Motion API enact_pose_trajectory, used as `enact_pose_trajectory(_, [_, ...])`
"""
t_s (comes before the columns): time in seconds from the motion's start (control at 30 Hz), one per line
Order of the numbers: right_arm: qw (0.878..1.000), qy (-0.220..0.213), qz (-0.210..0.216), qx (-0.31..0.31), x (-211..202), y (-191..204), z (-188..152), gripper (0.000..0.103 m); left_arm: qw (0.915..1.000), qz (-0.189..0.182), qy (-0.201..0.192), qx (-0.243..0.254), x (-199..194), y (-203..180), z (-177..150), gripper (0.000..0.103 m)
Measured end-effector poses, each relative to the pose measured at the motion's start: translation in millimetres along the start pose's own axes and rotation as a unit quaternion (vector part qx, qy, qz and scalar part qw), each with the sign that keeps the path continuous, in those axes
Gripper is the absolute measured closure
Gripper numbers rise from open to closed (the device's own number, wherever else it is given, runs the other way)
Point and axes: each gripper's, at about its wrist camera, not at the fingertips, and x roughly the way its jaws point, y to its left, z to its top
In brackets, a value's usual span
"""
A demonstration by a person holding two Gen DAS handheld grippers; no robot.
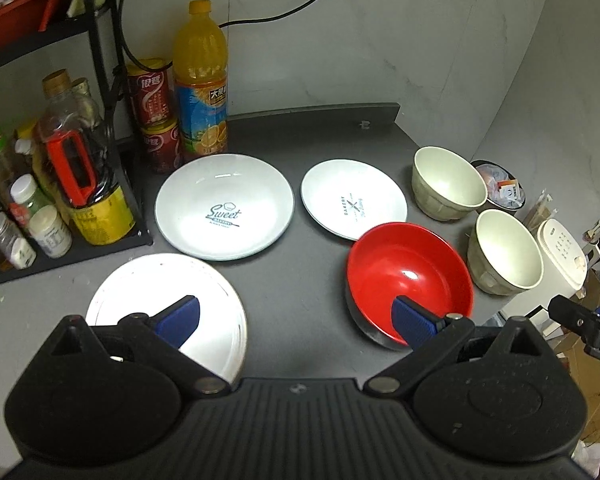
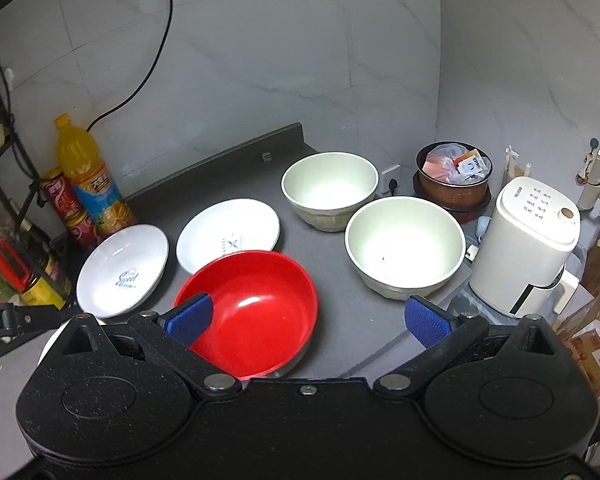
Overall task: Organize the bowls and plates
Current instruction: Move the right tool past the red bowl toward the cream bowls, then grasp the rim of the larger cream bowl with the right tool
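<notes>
On the dark grey counter (image 1: pixel 292 280) lie three white plates: a plain one (image 1: pixel 204 288) nearest, a "Sweet" plate (image 1: pixel 224 206) and a "Bakery" plate (image 1: pixel 354 200). A red bowl (image 1: pixel 410 276) sits at the front right, with two cream bowls (image 1: pixel 448 184) (image 1: pixel 504 250) beyond it. My left gripper (image 1: pixel 296 320) hangs open above the counter between the plain plate and the red bowl. My right gripper (image 2: pixel 308 320) is open too, above the near rim of the red bowl (image 2: pixel 252 308), with the cream bowls (image 2: pixel 330 188) (image 2: pixel 404 244) ahead.
A black rack (image 1: pixel 112 120) with bottles and jars stands at the left, beside an orange juice bottle (image 1: pixel 200 80) and red cans (image 1: pixel 150 92). Off the counter's right edge are a white appliance (image 2: pixel 528 244), a lined bin (image 2: pixel 454 176) and cardboard boxes (image 2: pixel 596 340).
</notes>
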Motion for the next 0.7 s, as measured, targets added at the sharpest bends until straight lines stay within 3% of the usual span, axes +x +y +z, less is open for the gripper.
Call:
enact_pose_trajectory(0.3, [0.999, 0.003, -0.021, 0.025, 17, -3, 10, 0.0, 0.9997, -0.01, 0.012, 0.02, 26, 10, 27, 0.002])
enact_pose_trajectory(0.7, [0.999, 0.018, -0.007, 0.03, 51, -33, 29, 0.0, 0.9991, -0.018, 0.026, 0.028, 53, -19, 44, 0.002])
